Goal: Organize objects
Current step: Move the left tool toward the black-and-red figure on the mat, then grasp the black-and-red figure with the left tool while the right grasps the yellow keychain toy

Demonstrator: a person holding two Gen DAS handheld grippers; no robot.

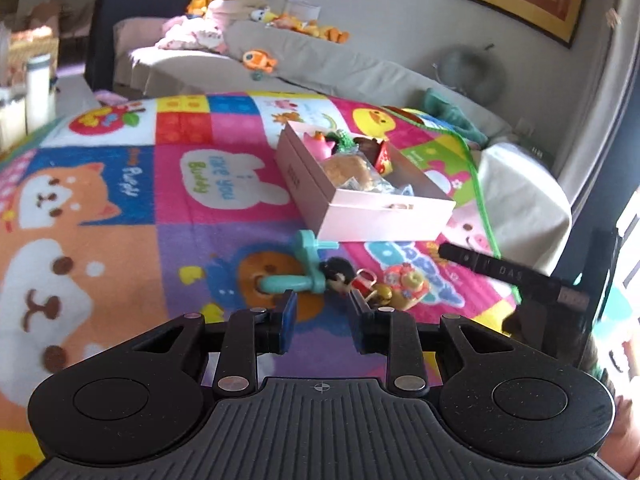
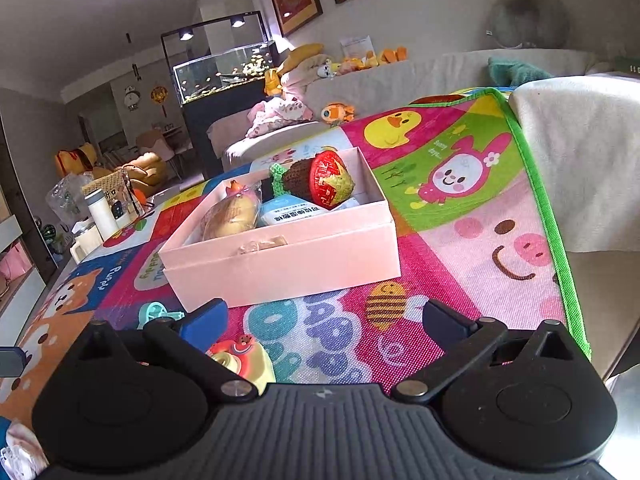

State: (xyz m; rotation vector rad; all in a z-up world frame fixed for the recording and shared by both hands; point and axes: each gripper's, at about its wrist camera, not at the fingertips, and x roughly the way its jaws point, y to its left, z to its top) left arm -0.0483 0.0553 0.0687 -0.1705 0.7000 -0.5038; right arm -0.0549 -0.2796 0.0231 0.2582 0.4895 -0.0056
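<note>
Lying on the play mat [image 1: 200, 240], one pink box [image 2: 280, 264] runs lengthwise away from the left gripper [image 1: 322, 312], near three small toys: teal piece [image 1: 304, 264], doll [image 1: 340, 276], round toy [image 2: 244, 356]. Both grippers gape empty, the right gripper [image 2: 324, 320] wider.

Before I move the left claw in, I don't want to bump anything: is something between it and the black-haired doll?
Nothing visible does. The open left claw faces the black-haired doll across bare mat; the teal toy lies left beside it.

A grey sofa [image 1: 320, 64] lines the picture-hung wall [image 2: 420, 20] beside an aquarium [image 2: 224, 68].
</note>
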